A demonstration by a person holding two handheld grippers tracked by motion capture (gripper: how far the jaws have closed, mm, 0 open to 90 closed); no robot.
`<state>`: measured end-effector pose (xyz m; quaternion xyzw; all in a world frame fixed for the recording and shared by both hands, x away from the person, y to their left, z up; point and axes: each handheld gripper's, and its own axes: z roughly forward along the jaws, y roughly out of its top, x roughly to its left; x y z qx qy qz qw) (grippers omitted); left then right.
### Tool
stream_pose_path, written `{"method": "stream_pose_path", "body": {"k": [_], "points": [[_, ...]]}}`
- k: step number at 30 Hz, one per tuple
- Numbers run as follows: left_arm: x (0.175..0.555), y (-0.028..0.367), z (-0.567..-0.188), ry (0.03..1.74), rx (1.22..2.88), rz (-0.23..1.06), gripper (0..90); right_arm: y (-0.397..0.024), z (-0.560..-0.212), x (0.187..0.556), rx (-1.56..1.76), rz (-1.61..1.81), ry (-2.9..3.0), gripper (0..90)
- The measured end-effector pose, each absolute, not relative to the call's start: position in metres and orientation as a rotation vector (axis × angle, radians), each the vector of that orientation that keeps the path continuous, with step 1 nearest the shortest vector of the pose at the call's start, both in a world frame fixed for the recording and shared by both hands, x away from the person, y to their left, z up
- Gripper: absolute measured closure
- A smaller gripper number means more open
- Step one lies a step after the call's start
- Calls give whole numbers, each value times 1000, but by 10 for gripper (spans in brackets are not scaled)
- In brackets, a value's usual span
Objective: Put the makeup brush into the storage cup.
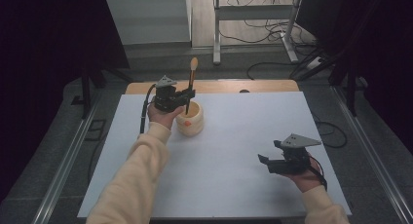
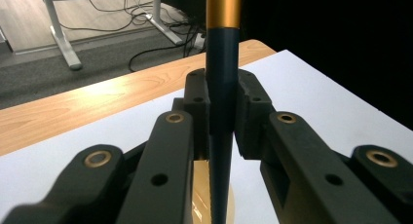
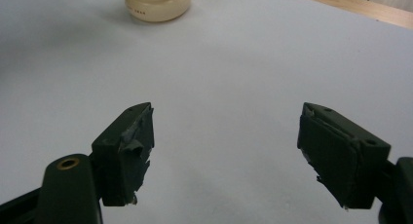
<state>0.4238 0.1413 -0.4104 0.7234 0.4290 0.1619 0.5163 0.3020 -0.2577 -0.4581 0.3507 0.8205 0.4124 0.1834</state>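
A: From the high view, what is the room like?

B: Dim and dark-curtained, with a grey floor, loose cables and a white desk frame at the back. A matt white sheet covers the wooden counter (image 1: 272,85), whose far edge shows bare.

A: And on it?

B: A squat, rounded cream ceramic pot (image 1: 191,121) left of centre. The left tool (image 1: 188,94) is clenched on a slim dark-handled brush with a pale orange tip (image 1: 191,83), held upright over the pot; its lower end is hidden behind the tool and the pot's rim. The right tool (image 1: 268,153) rests released near the front right, well apart from the pot.

A: The left gripper view?

B: The black, bolted jaws pinch the brush's smooth, tapering navy shaft (image 2: 222,102); a glossy gold ferrule is cut off at the top. The pot below is blurred.

A: The right gripper view?

B: The jaws stand wide over bare sheet, pads (image 3: 134,141) wrapped in frayed tape. The pot (image 3: 157,5) is cropped at the top.
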Motion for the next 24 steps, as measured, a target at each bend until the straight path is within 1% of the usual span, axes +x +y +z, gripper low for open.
{"method": "stream_pose_path", "body": {"k": [11,24], "points": [[436,140,-421,1067,1730,415,786,-257,-459,302,984,1155,2320,216],[445,140,-443,1100,1724,395,786,-258,-460,302,984,1144,2324,217]]}}
